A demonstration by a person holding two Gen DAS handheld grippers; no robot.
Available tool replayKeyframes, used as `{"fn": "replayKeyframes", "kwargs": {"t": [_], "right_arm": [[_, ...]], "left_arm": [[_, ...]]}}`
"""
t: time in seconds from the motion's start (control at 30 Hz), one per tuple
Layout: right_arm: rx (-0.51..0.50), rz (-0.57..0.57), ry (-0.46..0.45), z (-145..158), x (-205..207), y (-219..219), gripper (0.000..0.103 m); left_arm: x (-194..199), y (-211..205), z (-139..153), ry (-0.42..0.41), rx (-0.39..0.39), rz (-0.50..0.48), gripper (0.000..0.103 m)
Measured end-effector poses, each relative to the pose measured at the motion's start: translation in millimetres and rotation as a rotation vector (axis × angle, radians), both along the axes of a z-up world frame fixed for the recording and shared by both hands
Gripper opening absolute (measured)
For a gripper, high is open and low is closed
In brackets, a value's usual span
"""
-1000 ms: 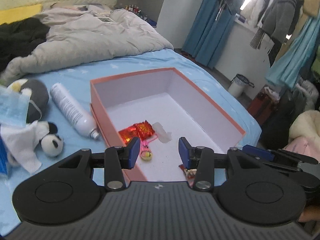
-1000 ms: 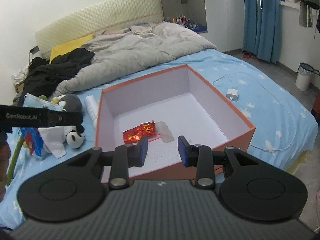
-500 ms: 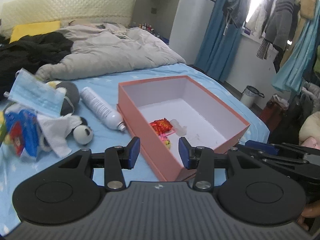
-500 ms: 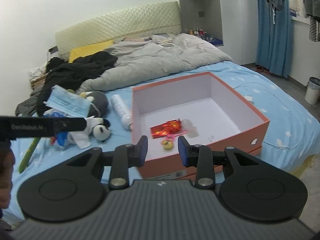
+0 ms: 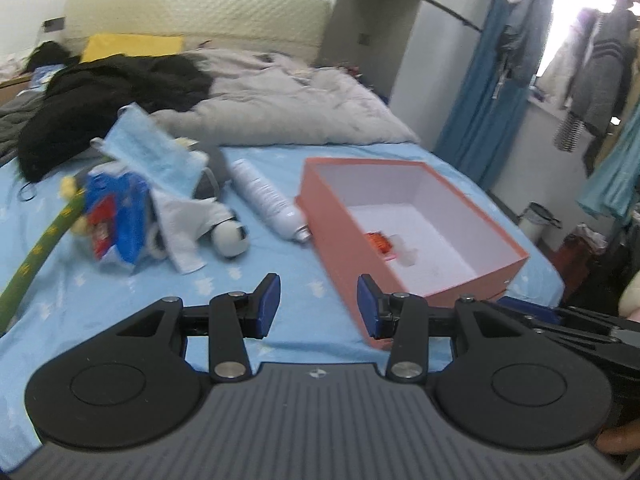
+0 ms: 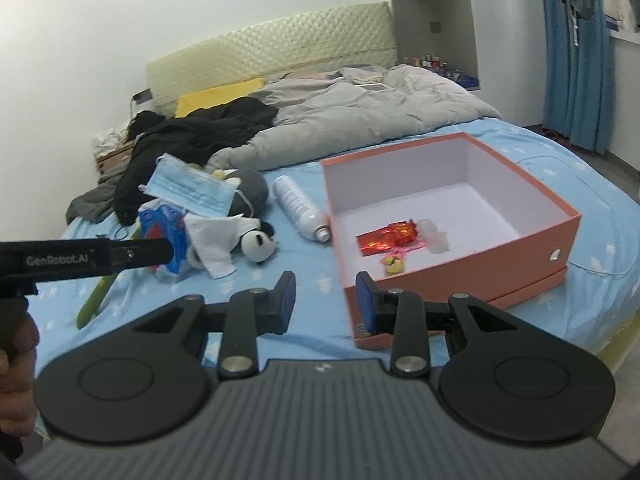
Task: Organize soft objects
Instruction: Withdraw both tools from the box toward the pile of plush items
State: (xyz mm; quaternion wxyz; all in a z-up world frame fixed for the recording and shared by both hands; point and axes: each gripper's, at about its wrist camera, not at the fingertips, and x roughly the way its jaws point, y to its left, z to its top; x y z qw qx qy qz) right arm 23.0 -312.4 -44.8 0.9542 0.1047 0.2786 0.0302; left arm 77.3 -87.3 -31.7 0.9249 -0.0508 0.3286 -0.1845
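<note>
Orange box (image 6: 452, 280) with white lining, lower right of centre in the right wrist view, open-topped on the blue bed (image 6: 312, 280). Inside, near its left wall: red foil packet (image 6: 386, 237), small yellow toy (image 6: 393, 265), pale translucent lump (image 6: 436, 240). Just left of the box, white spray can (image 6: 301, 208) lying on its side, nozzle toward the box.

Further left, heap of soft things at centre left: panda plush (image 6: 259, 245) partly wrapped in white cloth (image 6: 214, 240), grey plush (image 6: 250, 190) behind it, blue face mask (image 6: 188, 186) draped on top, blue-and-red packet (image 6: 166, 232) beside, green strip (image 6: 96, 296) trailing toward lower left. Same heap in the left wrist view at centre left, blurred: mask (image 5: 154, 152), panda (image 5: 230, 236), packet (image 5: 116, 220), can (image 5: 266, 196), box (image 5: 344, 220) at centre right.

Grey duvet (image 6: 360, 112) and black clothes (image 6: 200, 128) bunched across the upper middle, by the headboard.

Left gripper (image 5: 318, 306): jaws parted about halfway, nothing between, touching nothing, above bare sheet left of the box corner. Right gripper (image 6: 325, 300): jaws parted somewhat narrower, empty too, right pad in front of the box's near corner; contact not discernible. Left gripper also seen from the side at the far left edge of the right wrist view, with part of a hand (image 6: 16, 356) below.
</note>
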Motion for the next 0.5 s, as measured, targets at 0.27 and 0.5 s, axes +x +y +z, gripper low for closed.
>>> {"fn": "replayKeyframes", "kwargs": {"t": [0.27, 0.5], "right_arm": [[-0.004, 0.093, 0.014, -1, -1, 22, 0.036], [-0.018, 0.161, 0.010, 0, -3, 45, 0.036]], "left_arm": [[-11, 27, -2, -0.005, -0.012, 0.079, 0.048], [-29, 51, -2, -0.005, -0.021, 0.142, 0.048]]}}
